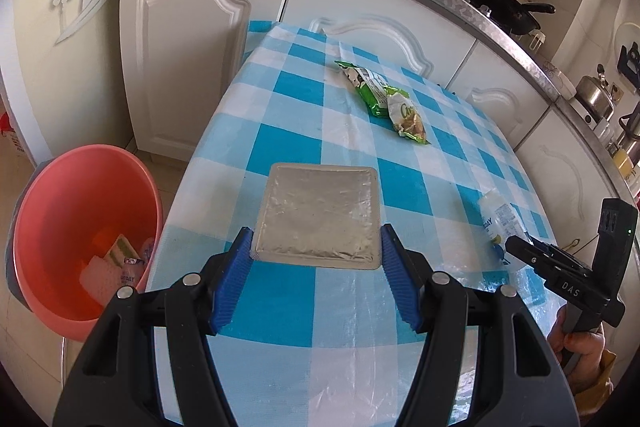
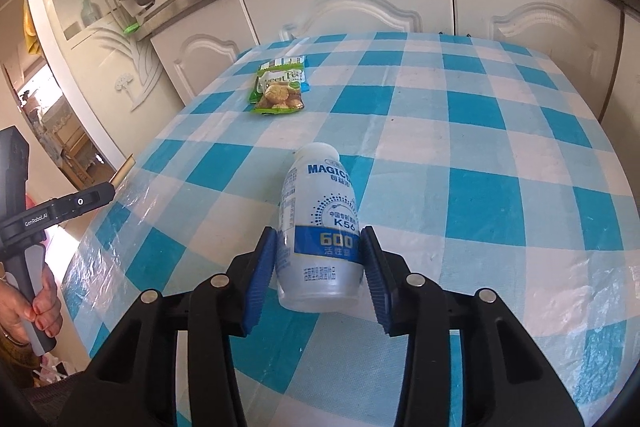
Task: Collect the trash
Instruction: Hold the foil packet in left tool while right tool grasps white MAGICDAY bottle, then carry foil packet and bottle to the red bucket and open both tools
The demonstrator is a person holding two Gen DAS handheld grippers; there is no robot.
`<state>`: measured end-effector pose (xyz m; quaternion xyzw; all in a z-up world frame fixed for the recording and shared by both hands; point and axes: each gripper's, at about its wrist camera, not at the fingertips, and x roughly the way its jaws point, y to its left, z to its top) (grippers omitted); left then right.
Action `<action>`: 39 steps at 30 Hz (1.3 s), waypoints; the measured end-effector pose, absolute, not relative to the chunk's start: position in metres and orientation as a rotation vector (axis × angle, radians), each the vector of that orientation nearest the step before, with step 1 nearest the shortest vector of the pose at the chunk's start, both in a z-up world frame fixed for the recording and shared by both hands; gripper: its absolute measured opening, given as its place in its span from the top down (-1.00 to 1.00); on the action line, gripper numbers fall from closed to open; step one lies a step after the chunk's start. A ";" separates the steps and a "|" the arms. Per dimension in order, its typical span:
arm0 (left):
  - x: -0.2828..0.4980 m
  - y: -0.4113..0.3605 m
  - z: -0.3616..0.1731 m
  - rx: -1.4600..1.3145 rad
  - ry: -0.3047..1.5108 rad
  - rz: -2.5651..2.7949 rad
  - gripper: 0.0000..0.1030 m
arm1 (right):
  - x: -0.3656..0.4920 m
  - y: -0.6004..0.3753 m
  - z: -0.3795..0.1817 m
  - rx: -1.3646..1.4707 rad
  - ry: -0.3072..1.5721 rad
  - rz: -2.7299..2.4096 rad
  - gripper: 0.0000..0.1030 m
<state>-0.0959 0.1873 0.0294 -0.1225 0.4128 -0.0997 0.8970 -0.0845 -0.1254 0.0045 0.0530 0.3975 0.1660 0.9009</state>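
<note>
A square silver foil packet [image 1: 320, 215] sits flat between the blue pads of my left gripper [image 1: 316, 231], which is shut on its two side edges above the checked tablecloth [image 1: 280, 131]. From the right wrist view the left gripper [image 2: 106, 193] is over the table's left edge, with the packet's edge [image 2: 123, 167] sticking out. A white and blue plastic bottle [image 2: 320, 195] lies on the cloth, and my right gripper [image 2: 319, 230] is shut on its lower body. The left view also shows the bottle [image 1: 500, 219]. A green snack wrapper [image 1: 384, 95] lies farther back on the table.
A pink bin [image 1: 60, 207] stands on the floor left of the table and holds some wrappers. White cabinets [image 1: 192, 67] run behind the table under a counter with pots and a black pan [image 1: 504, 7]. A hand [image 2: 28, 303] grips the left tool's handle.
</note>
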 end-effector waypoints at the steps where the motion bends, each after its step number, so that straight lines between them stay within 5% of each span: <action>1: -0.096 0.189 0.029 -0.249 0.853 -0.201 -0.25 | -0.084 -0.125 0.004 0.106 0.823 0.342 0.14; 39: -0.106 0.280 0.011 -0.276 0.822 -0.016 -0.25 | -0.082 -0.007 0.036 -0.039 0.814 0.509 0.15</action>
